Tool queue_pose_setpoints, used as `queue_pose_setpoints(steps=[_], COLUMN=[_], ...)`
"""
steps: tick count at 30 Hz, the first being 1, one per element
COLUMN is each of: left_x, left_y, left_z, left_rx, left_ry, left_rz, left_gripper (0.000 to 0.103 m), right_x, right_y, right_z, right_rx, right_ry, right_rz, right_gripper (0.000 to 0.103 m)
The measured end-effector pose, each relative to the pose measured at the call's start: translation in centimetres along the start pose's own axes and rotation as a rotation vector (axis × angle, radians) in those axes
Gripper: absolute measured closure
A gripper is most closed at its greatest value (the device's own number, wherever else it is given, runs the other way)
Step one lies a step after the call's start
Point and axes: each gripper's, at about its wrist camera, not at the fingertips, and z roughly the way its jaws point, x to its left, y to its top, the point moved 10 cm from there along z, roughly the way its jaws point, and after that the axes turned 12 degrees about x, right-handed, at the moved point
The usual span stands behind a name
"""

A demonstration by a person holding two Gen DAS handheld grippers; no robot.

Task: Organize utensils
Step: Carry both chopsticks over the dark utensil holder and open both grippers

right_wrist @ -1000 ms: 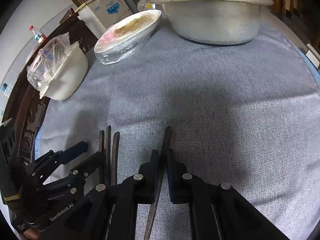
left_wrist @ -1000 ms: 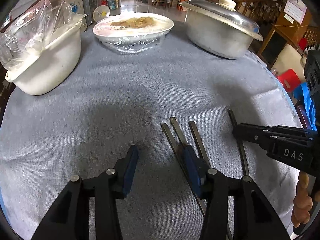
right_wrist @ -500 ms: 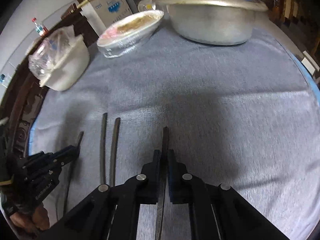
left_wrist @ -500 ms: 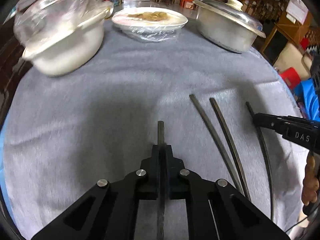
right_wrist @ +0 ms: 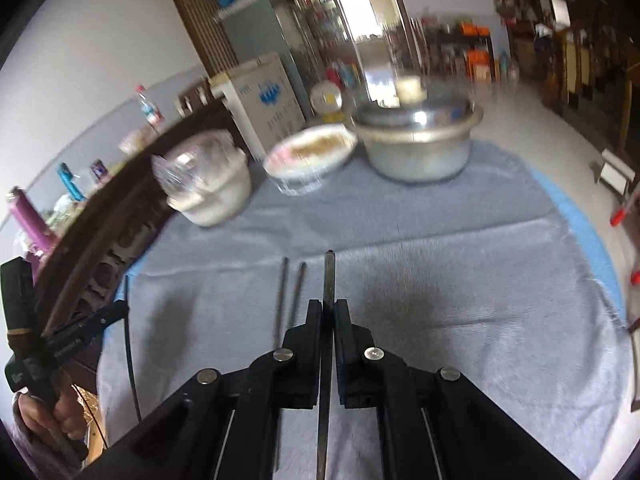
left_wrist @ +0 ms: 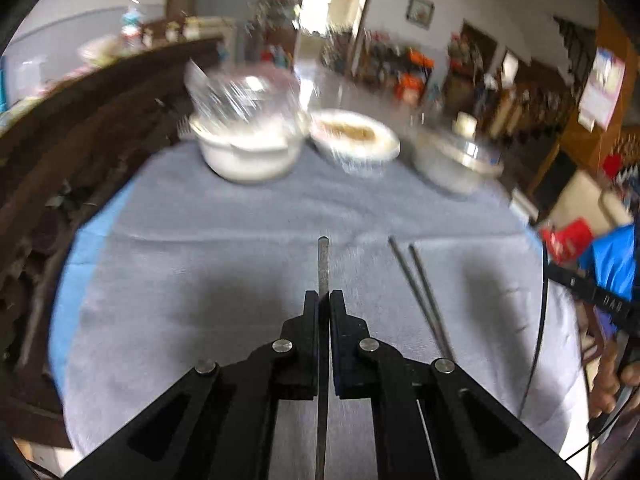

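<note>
At the far edge of the tabletop [left_wrist: 240, 248] stand three containers: a white bowl [left_wrist: 248, 152] with crumpled clear plastic over it, a shallow dish [left_wrist: 356, 136] of brownish food under film, and a lidded metal pot [left_wrist: 456, 160]; what the pot holds is hidden. The left tongs [left_wrist: 324, 300] are pressed together on one metal chopstick [left_wrist: 323, 264], which sticks out ahead of them. The right tongs [right_wrist: 328, 308] likewise pinch a second chopstick [right_wrist: 329, 276]. Two more chopsticks [left_wrist: 420, 284] lie side by side on the grey cloth between them. A second ago the left tongs were spread over the cloth; both tongs have since risen, each carrying its chopstick clear of the pair.
</note>
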Motion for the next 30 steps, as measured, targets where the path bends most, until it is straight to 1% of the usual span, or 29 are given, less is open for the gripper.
queue_pose_setpoints(steps=[4,9,12,15,21,24,30], left_x=[1.0,1.3,0.6,-0.2,-1.6,-2.5,-4.5], left_y=[-1.7,-4.2,-5.2,-5.6,-6.2,-6.4,-6.9], left_z=[-6.4,-11.8,-14.6,-17.0,-21.9,-24.3,-29.1], left_rx=[-0.144,-0.249,-0.309,-0.360,-0.452,-0.497,-0.605], left_ry=[-0.011,-0.027,-0.029,-0.028,-0.060,-0.078,-0.145], left_rz=[-0.062,-0.118,-0.127,-0.118,-0.100,-0.085,-0.056], left_gripper=[0.098,0.098,0.098,0.098,0.098,0.098,0.098], right_x=[1.2,2.0,2.7,3.5,5.6,6.6,8.3], right_y=[-1.4,-3.5,-4.6,-5.6,-6.8,-6.9,-7.4], right_z=[-5.0,-10.1,-13.0,-15.4,-19.3,-21.2,-24.2], right_rx=[-0.121,-0.239,-0.317,-0.375,-0.456,-0.491,-0.548], right_ry=[0.022,0.037,0.022,0.019,0.031,0.056,0.121], right_rz=[-0.009,0.015,0.012,0.008,-0.023,-0.036,-0.060], right_gripper=[0.096,0.096,0.096,0.096,0.096,0.096,0.096])
